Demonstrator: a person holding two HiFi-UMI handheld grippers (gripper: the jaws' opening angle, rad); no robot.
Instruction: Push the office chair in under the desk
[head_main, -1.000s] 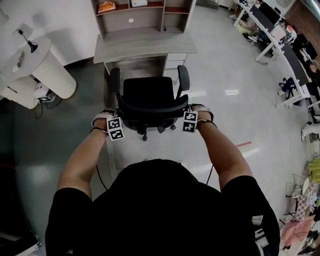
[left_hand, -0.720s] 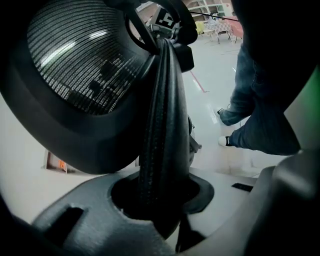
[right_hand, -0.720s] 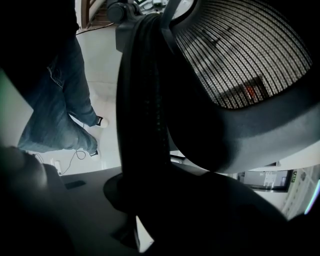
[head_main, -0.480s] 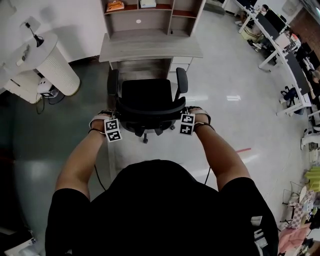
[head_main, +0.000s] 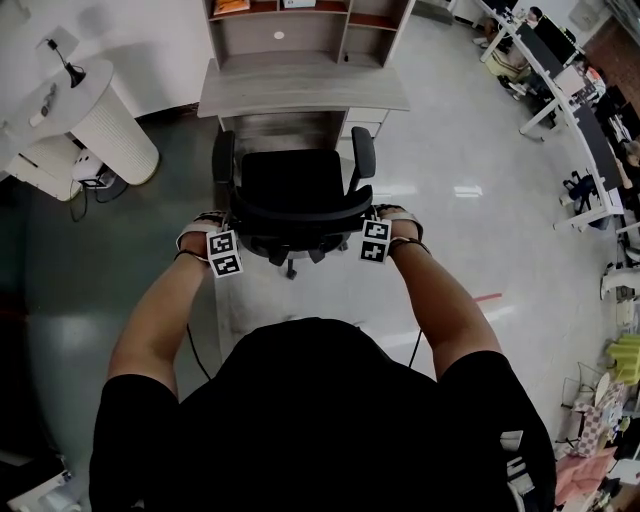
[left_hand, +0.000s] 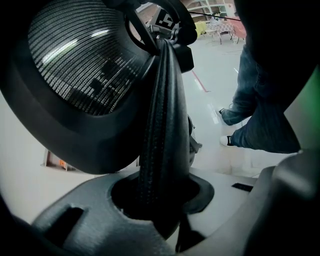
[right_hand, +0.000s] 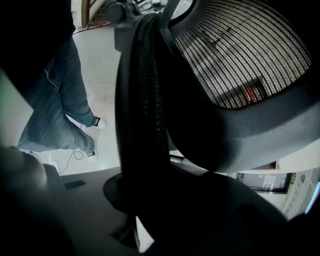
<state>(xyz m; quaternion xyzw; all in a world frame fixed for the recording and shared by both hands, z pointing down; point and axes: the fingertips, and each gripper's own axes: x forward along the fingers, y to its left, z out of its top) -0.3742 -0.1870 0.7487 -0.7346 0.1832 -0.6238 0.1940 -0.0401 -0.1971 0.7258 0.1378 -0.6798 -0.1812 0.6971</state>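
Rolled forward over the floor (head_main: 450, 230), the office chair (head_main: 295, 185) now stands closer to the desk (head_main: 300, 90), with its armrest tips (head_main: 364, 140) at the desk's front edge. The push is under way, but the seat is not yet under. Both the left gripper (head_main: 228, 240) and the right gripper (head_main: 372, 232) clamp the backrest rim (left_hand: 162, 125), jaws narrowly apart. The seat front faces the desk, and the chair's front-to-back axis is square to that edge.

The chair (head_main: 295, 185) is black, with a mesh back, two armrests and little wheels. It stands upright in the upper middle of the head view and faces the desk (head_main: 300, 88). The grey wooden desk sits at the top, just past the chair, with shelves on it.
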